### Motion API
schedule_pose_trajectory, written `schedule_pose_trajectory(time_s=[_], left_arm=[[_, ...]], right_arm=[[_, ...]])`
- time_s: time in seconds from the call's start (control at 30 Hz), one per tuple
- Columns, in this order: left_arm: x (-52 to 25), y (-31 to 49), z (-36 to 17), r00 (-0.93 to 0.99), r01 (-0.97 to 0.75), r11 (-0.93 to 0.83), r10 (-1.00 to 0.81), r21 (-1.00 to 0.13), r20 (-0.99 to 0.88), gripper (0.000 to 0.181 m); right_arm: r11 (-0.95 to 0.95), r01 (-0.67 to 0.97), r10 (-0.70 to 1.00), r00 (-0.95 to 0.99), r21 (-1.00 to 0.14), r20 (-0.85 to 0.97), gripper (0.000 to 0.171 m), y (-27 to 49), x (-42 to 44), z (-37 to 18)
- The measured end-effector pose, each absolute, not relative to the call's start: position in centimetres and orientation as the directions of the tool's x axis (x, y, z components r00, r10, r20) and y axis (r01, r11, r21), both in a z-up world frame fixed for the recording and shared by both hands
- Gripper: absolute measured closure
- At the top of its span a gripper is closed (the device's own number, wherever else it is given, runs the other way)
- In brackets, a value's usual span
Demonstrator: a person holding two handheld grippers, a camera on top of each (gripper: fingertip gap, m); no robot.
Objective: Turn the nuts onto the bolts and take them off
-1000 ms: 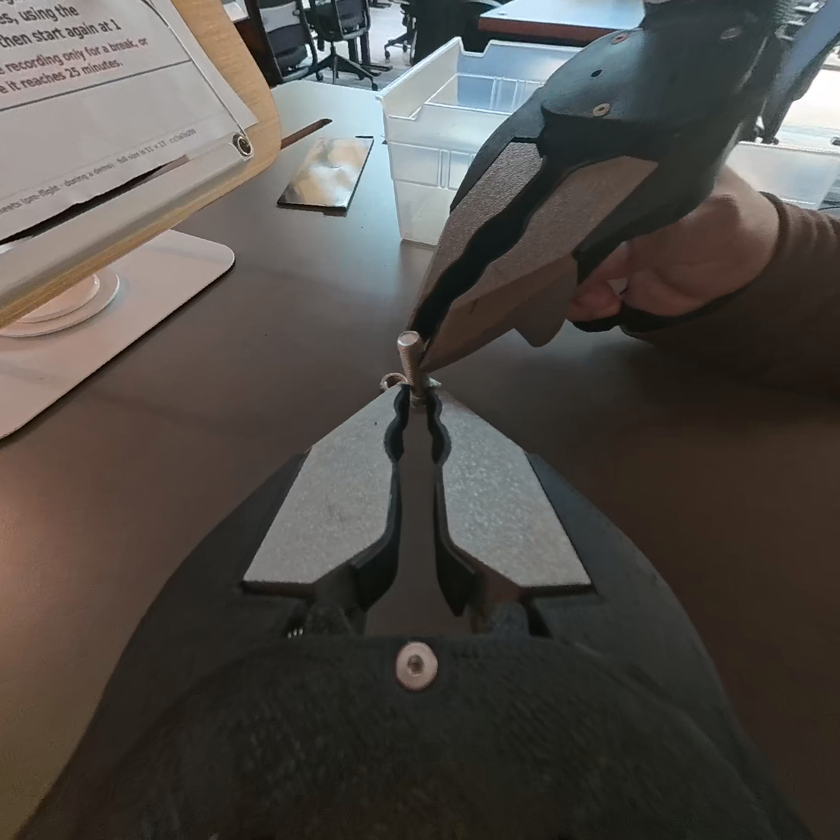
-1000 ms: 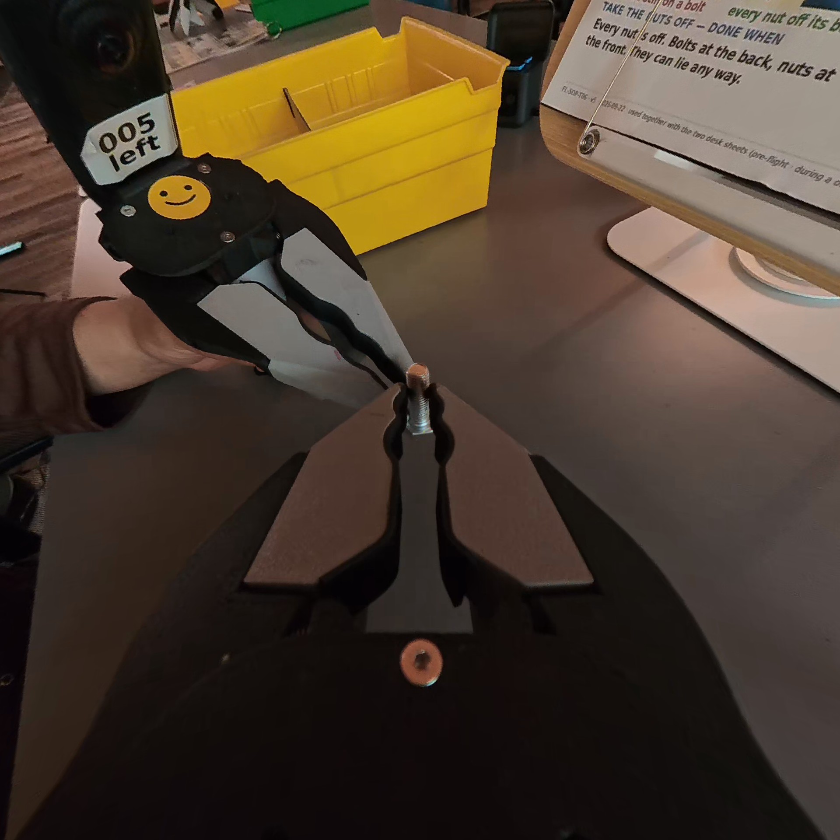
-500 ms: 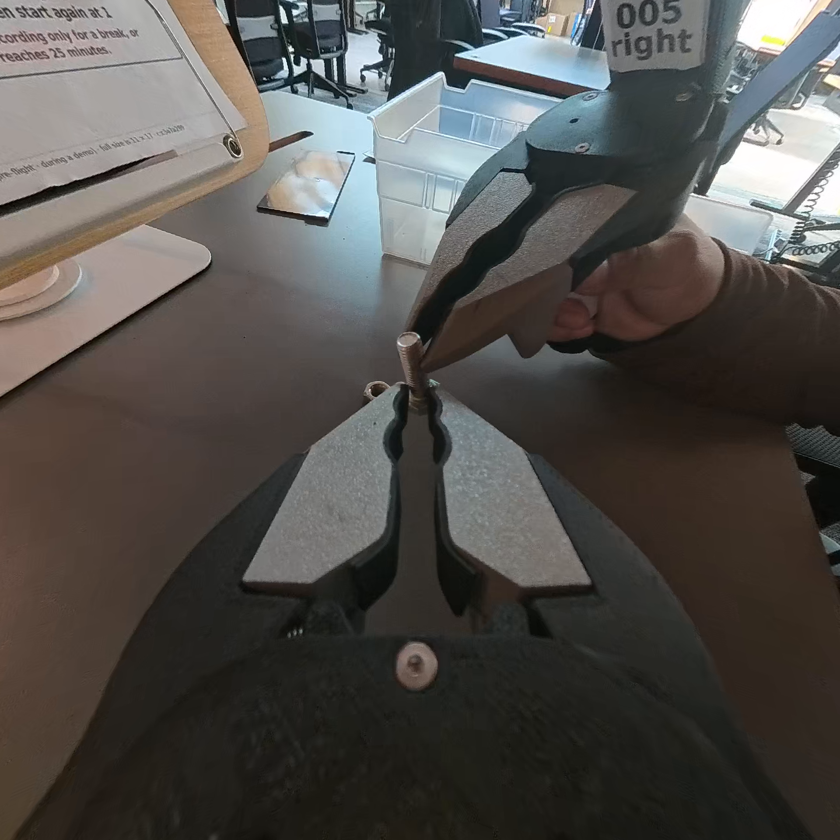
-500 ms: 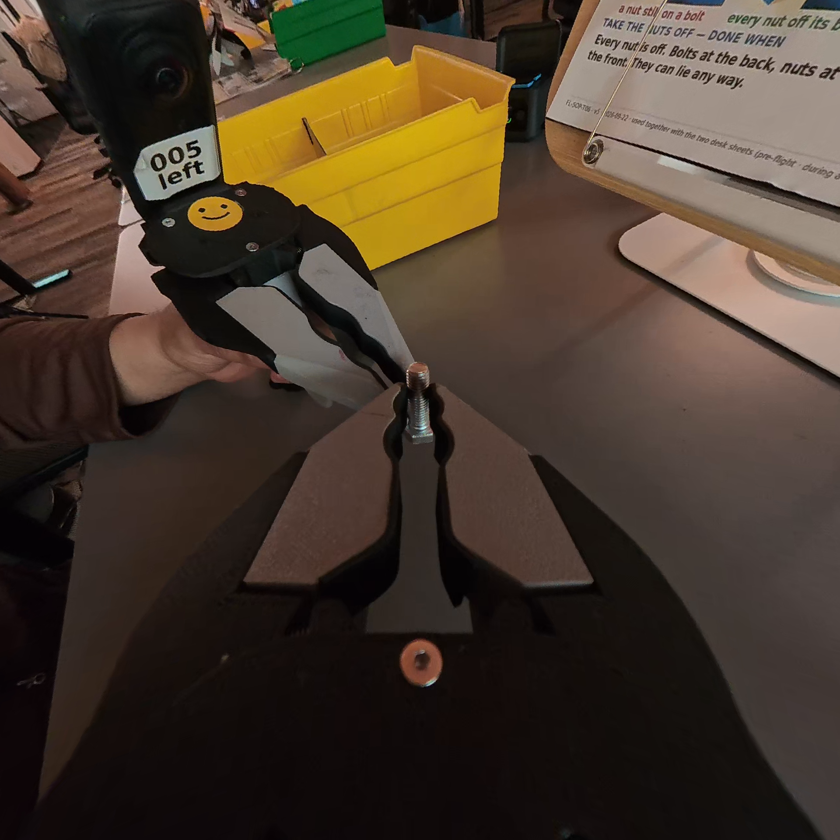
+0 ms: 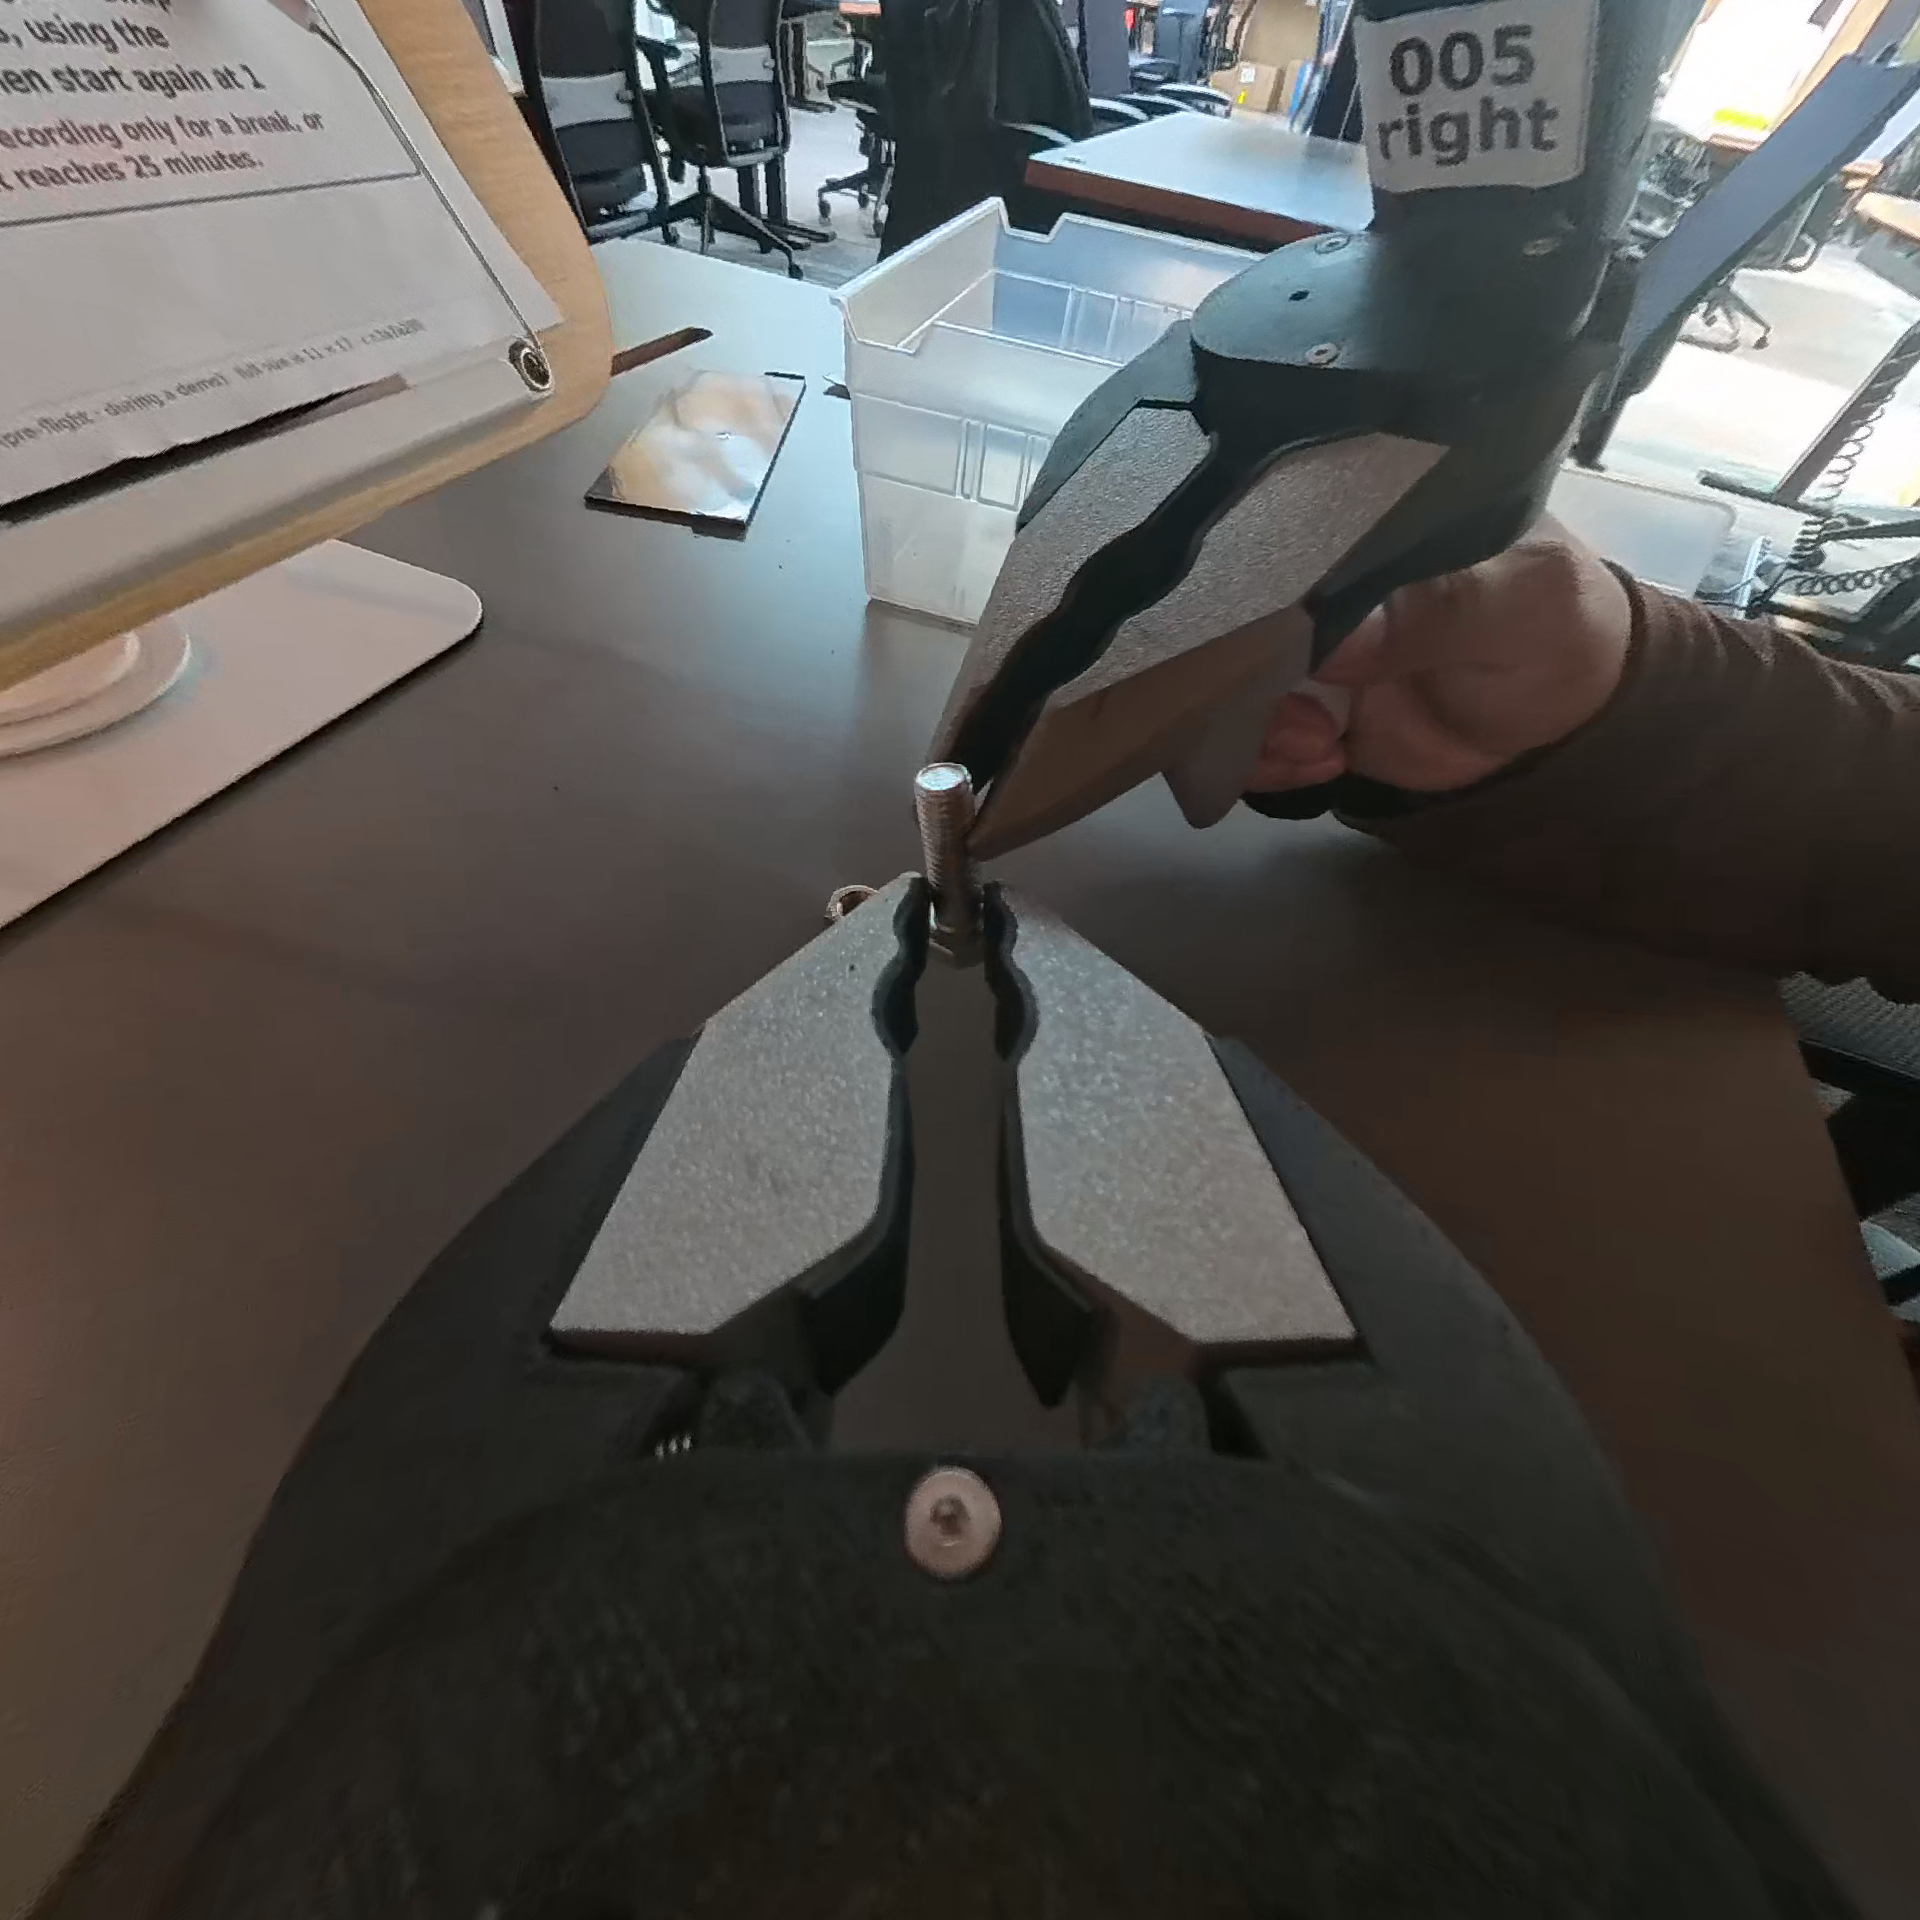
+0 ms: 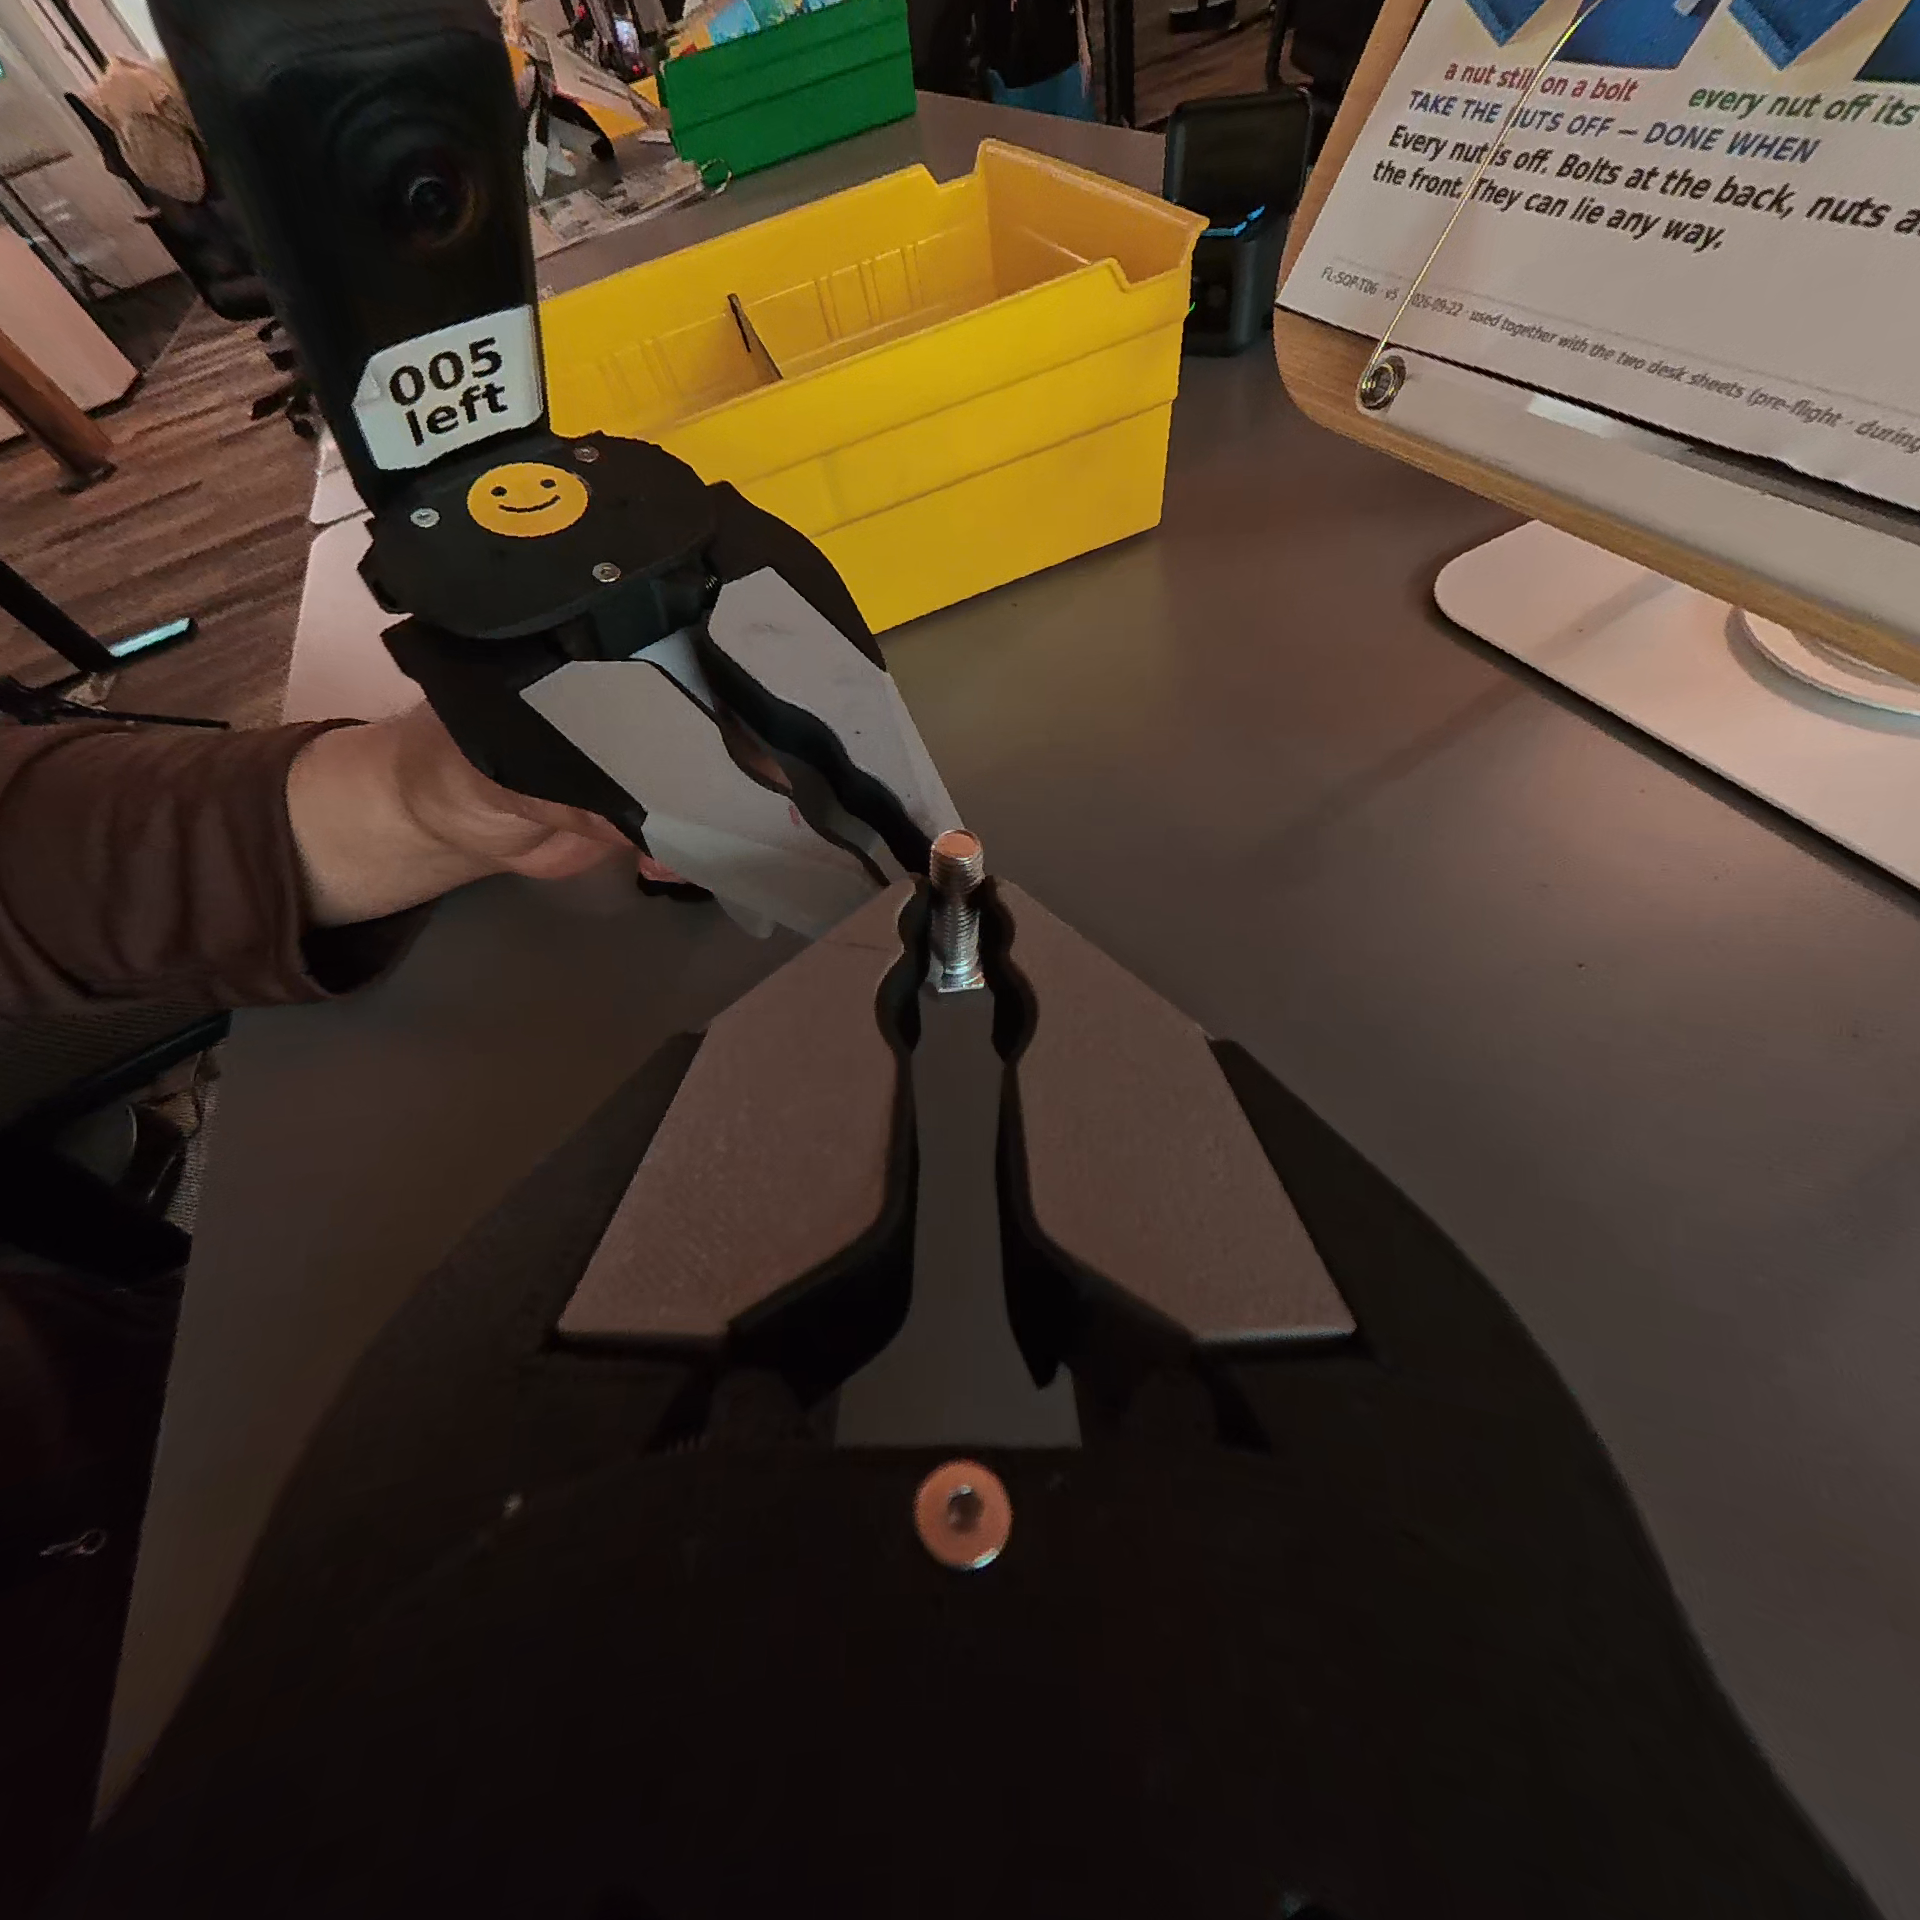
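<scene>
A silver bolt [image 5: 942, 831] stands upright between both grippers above the dark table [image 5: 520, 987]. My left gripper [image 5: 951, 914] is shut on the bolt's hex lower end; I cannot tell whether that hex is the head or a nut. My right gripper [image 5: 971, 805] comes down from the upper right and pinches the threaded shaft just above. In the right wrist view the right gripper [image 6: 956, 894] is shut on the bolt [image 6: 956, 920], and the left gripper [image 6: 914, 868] meets it from the left. A loose nut [image 5: 844, 902] lies on the table by the left fingertip.
A clear plastic bin [image 5: 997, 416] and a dark flat plate [image 5: 696, 452] lie behind the bolt. A sign stand with a white base [image 5: 260, 665] is at the left. A yellow divided bin [image 6: 883, 416] stands behind the left gripper. The table edge [image 5: 1787, 1039] runs at the right. My left and right fingertips are right by each other.
Both grippers have kept their hold on the bolt. The right gripper has tipped more upright. The loose nut is now partly hidden by the left fingertip.
</scene>
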State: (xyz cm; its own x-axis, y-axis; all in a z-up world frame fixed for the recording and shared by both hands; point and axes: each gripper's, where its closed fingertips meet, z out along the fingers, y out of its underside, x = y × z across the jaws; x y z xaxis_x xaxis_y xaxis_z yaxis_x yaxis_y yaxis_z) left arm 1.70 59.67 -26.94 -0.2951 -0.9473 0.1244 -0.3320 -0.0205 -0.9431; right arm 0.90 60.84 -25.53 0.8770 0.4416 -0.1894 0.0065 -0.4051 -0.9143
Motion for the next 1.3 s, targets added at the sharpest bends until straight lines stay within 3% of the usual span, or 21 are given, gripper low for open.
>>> schedule_pose_trajectory(time_s=[0.53,0.97,1.1,1.3], left_arm=[[1.2,59.1,-26.4,-0.375,-0.364,-0.216,-0.856,-0.906,0.355,0.173],[0.8,59.1,-25.9,-0.347,-0.305,0.005,-0.932,-0.952,0.106,0.174],[0.8,59.3,-26.0,-0.335,-0.31,0.003,-0.936,-0.951,0.107,0.174],[1.0,58.9,-26.5,-0.338,-0.328,0.038,-0.938,-0.944,0.08,0.174]], right_arm=[[-0.343,0.14,0.48,0.876,-0.929,-0.045,0.166,60.3,0.3,-25.0],[-0.312,0.106,0.51,0.857,-0.944,-0.072,0.166,60.1,-0.2,-24.3],[-0.31,0.116,0.501,0.863,-0.944,-0.059,0.152,60.3,-0.2,-24.4],[-0.307,0.123,0.503,0.863,-0.944,-0.051,0.165,60.3,-0.4,-24.4]])
